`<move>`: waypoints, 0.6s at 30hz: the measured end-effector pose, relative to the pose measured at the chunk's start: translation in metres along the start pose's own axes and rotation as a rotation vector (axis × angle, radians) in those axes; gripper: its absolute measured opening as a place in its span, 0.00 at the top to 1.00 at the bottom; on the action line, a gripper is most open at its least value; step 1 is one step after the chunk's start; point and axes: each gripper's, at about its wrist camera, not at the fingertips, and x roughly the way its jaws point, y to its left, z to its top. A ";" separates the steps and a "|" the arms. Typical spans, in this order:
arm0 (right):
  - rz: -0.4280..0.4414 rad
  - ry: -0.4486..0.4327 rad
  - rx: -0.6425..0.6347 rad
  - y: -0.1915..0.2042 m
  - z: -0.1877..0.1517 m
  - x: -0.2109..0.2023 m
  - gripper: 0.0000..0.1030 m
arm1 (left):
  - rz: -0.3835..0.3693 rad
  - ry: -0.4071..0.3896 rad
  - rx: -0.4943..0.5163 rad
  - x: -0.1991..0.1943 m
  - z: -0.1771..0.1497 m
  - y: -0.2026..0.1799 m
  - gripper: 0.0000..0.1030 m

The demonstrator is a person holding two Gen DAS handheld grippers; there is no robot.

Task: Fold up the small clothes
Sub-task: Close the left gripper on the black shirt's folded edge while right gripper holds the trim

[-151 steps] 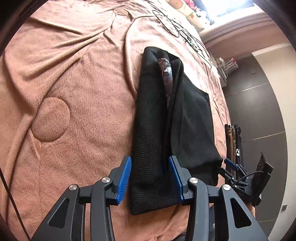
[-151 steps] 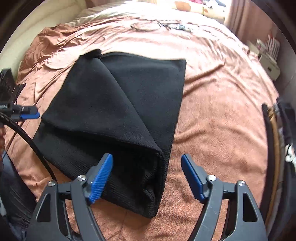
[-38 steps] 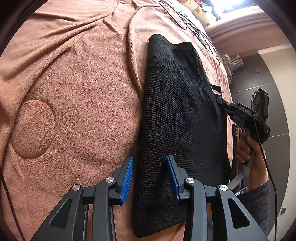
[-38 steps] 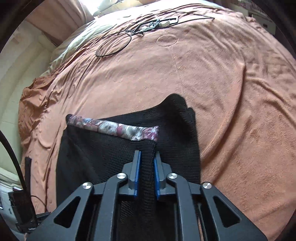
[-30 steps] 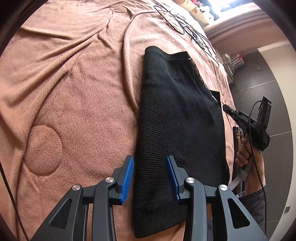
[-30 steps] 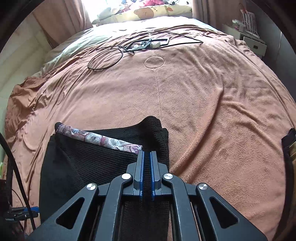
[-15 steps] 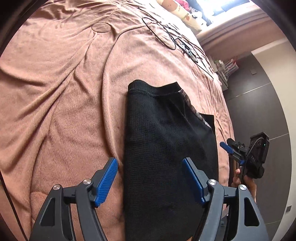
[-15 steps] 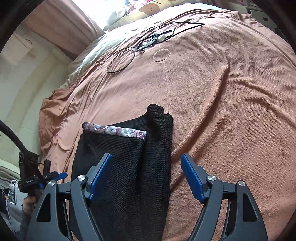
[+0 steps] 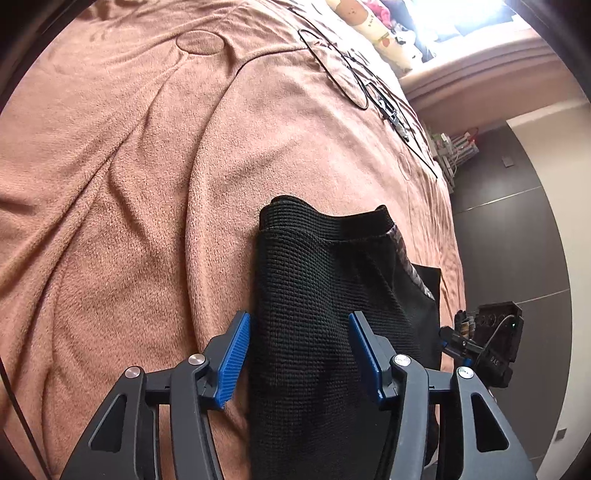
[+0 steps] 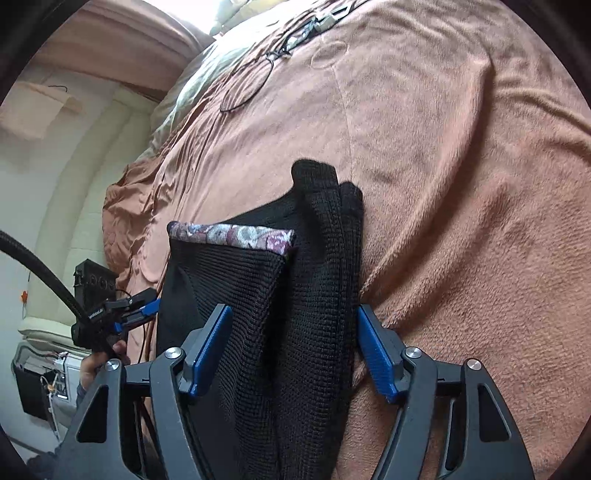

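Note:
A black knit garment (image 9: 317, 295) lies folded lengthwise on the brown bed cover (image 9: 129, 184). In the left wrist view my left gripper (image 9: 299, 356) is open, its blue pads (image 9: 234, 356) on either side of the garment's near end. In the right wrist view the garment (image 10: 317, 295) shows a floral waistband (image 10: 232, 234) on its upper fold. My right gripper (image 10: 291, 352) is open and straddles the folded stack's near end. Each gripper shows small in the other's view: the right gripper (image 9: 448, 336) and the left gripper (image 10: 147, 310), the latter with a hand (image 10: 98, 363) behind it.
Black cables (image 9: 351, 74) lie coiled on the far part of the bed, also seen as cables (image 10: 243, 92) in the right wrist view. Pillows (image 9: 373, 29) sit by the bright window. A dark wall (image 9: 517, 240) stands past the bed's edge.
One second ago the right gripper was shut on the garment's fold and the left stood narrowly open. Both jaws opened wide, and both grippers have since moved in over the garment's near ends.

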 end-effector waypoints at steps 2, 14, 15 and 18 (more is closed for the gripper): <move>0.051 0.011 0.021 -0.005 0.003 0.000 0.35 | -0.016 0.011 -0.008 0.005 0.005 0.004 0.45; 0.133 0.018 0.046 -0.018 0.030 0.036 0.61 | -0.112 0.009 -0.054 0.031 0.034 0.008 0.55; 0.120 0.017 0.046 -0.017 0.033 0.040 0.66 | -0.107 0.007 -0.054 0.032 0.035 0.007 0.61; 0.074 0.013 0.020 -0.007 0.030 0.043 0.79 | -0.083 0.011 -0.048 0.032 0.036 0.003 0.78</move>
